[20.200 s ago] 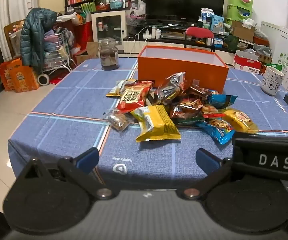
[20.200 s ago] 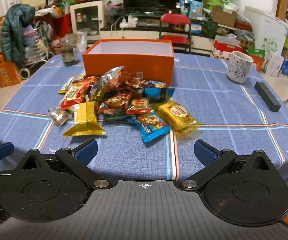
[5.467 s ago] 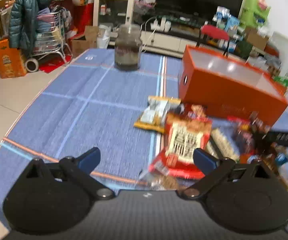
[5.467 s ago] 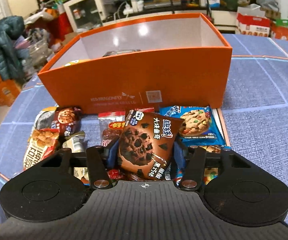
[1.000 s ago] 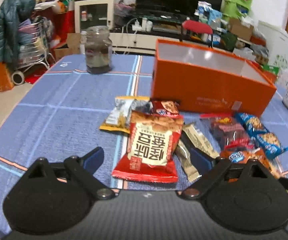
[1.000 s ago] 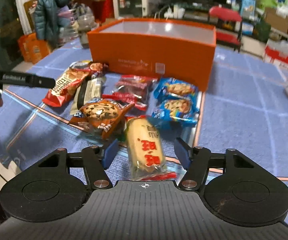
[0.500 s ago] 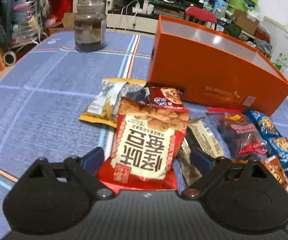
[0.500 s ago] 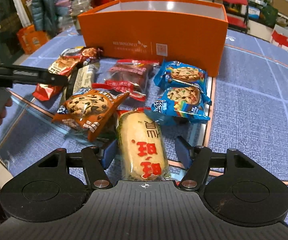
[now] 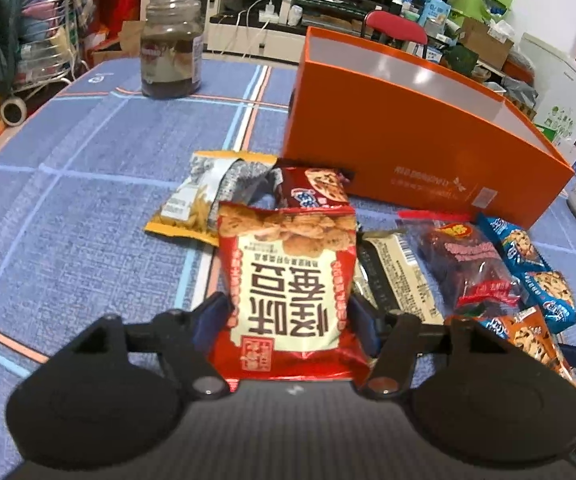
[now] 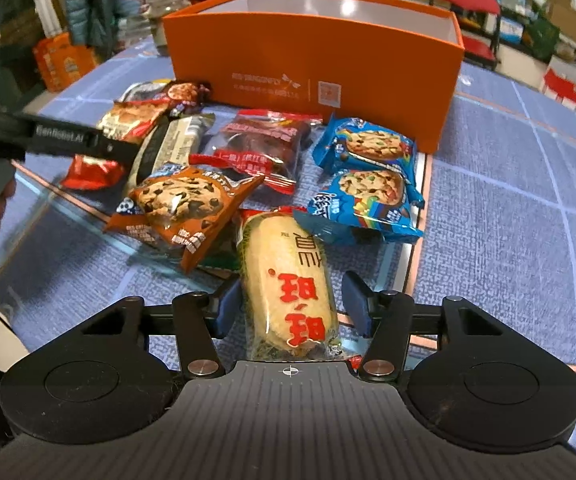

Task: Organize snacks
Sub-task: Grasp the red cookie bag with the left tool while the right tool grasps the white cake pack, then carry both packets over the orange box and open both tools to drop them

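In the left wrist view the left gripper (image 9: 288, 312) sits at the lower centre of the frame with its blue fingers pressed against both sides of a red crispy-snack bag (image 9: 288, 280), so it looks clamped on that bag, whose lower edge reaches back to the gripper body. In the right wrist view the right gripper (image 10: 290, 306) is also low and centre. A yellow wrapped cake (image 10: 288, 292) lies between its fingers, with the left pad touching the wrapper and a small gap showing at the right pad. I cannot tell whether it has a real grip yet.

The orange box (image 10: 316, 64) stands open across the upper middle of the right view. Only its pale inner walls show, and its floor is hidden, so what it already holds cannot be read.

Plenty is left on the blue checked surface (image 10: 508, 220) in front of it:
- An orange chocolate-chip cookie pack (image 10: 180, 204), left of centre.
- Two blue cookie packs (image 10: 368, 184), right of centre.
- A clear pack of red dates (image 10: 264, 140), just before the box.
- A cream wrapped bar (image 10: 172, 144) beside the dates.
- A yellow-and-silver chip bag (image 9: 208, 200), in the middle of the left view.
- A small dark-red cookie pack (image 9: 314, 188), touching the chip bag.

I judge the sorting to be partway at best. Two packets are being picked and none of the visible loose packets is in the box.
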Demonstrator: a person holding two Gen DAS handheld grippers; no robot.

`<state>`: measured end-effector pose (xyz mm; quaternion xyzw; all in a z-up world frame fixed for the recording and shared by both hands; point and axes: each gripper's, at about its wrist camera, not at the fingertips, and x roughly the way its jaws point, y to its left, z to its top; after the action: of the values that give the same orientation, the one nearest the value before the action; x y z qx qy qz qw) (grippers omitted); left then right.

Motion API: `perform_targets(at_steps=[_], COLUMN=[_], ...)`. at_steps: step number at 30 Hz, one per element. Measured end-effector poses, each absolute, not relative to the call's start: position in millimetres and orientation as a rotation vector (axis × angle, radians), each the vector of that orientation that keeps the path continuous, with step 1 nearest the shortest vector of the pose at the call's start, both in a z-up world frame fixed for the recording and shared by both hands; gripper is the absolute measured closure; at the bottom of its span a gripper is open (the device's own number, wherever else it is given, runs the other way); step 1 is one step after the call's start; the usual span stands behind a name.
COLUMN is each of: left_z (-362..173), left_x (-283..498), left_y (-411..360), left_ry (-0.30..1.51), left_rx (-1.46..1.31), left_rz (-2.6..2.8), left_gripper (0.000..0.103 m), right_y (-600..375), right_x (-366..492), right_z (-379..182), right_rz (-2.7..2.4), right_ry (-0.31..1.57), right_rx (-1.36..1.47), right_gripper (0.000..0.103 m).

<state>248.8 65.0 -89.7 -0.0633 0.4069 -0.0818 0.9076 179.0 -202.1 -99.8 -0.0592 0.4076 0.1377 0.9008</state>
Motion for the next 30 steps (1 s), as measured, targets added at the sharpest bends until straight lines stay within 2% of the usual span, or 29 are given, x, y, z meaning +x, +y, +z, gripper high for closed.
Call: perform_targets(at_steps=[2,3,4,6,30], left_z=[-90,-90,-89,-87,-56], left_x=[249,249,249,248,226], left_y=[63,62,62,64,62], left_ry=[0.836,0.834,0.836,0.846,0.765], left_rx=[-0.11,-0.096,-0.094,-0.114,-0.061], left_rz=[-0.166,-0.157,-0.154,-0.151,-0.129], left_gripper=[0.04,0.04,0.041,0.043,0.044], right_y=[-199,-199,-200,-203,-193], right_x=[179,179,179,180,145], right_z=[-100,-99,-98,-96,-72], right_rz=[0.279,0.276,0.272,0.268,0.263], right_ry=[0.841,0.844,0.845,0.855,0.74], right_rx=[-0.131,-0.13,-0.125,-0.098,-0.235], right_gripper=[0.061,0.067,0.078,0.081,0.082])
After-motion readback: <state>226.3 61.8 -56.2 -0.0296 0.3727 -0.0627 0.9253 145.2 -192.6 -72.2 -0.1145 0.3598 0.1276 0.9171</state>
